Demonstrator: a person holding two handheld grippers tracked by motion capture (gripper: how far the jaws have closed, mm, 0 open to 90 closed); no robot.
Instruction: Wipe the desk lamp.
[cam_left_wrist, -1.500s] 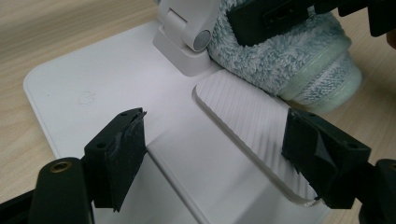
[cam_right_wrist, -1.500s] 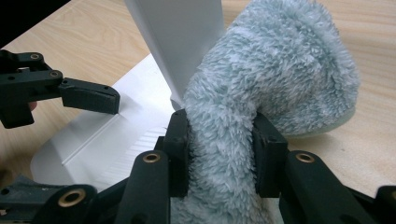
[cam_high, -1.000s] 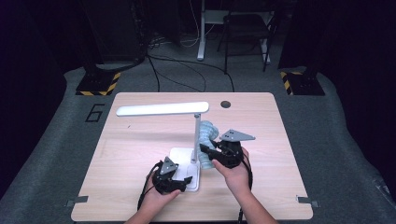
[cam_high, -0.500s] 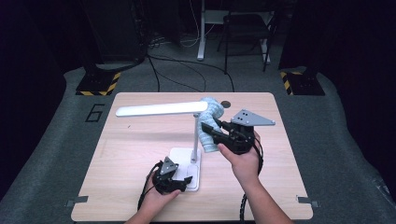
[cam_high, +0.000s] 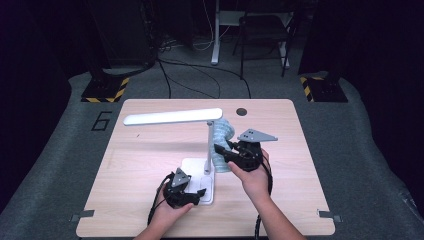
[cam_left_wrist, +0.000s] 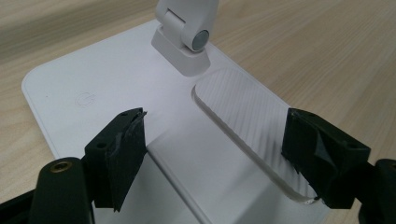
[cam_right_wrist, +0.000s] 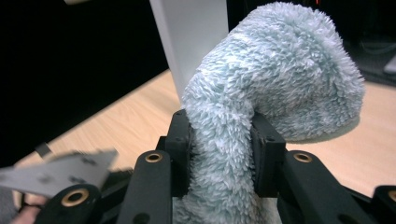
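High view: right gripper (cam_high: 223, 150) clamped a fluffy blue cloth (cam_high: 222, 134) against the lamp post (cam_high: 209, 147); left gripper (cam_high: 199, 194) rested on the white lamp base (cam_high: 196, 166), on the wooden table (cam_high: 150, 165).
Left gripper view: jaws wide apart, straddling the base's ribbed pad (cam_left_wrist: 247, 116), gripping nothing.
Right gripper view: jaws narrow, pinching the cloth (cam_right_wrist: 261, 93) beside the post (cam_right_wrist: 191, 42)

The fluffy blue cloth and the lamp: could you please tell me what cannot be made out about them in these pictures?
- Fluffy blue cloth: right gripper view, its lower end is cut off by the bottom edge, behind the right tool clamped on it.
- Lamp base: left gripper view, the faint round mark on it is too small to read.
- Lamp post: high view, whether the cloth touches it cannot be told.
- Left tool: high view, too small to judge.
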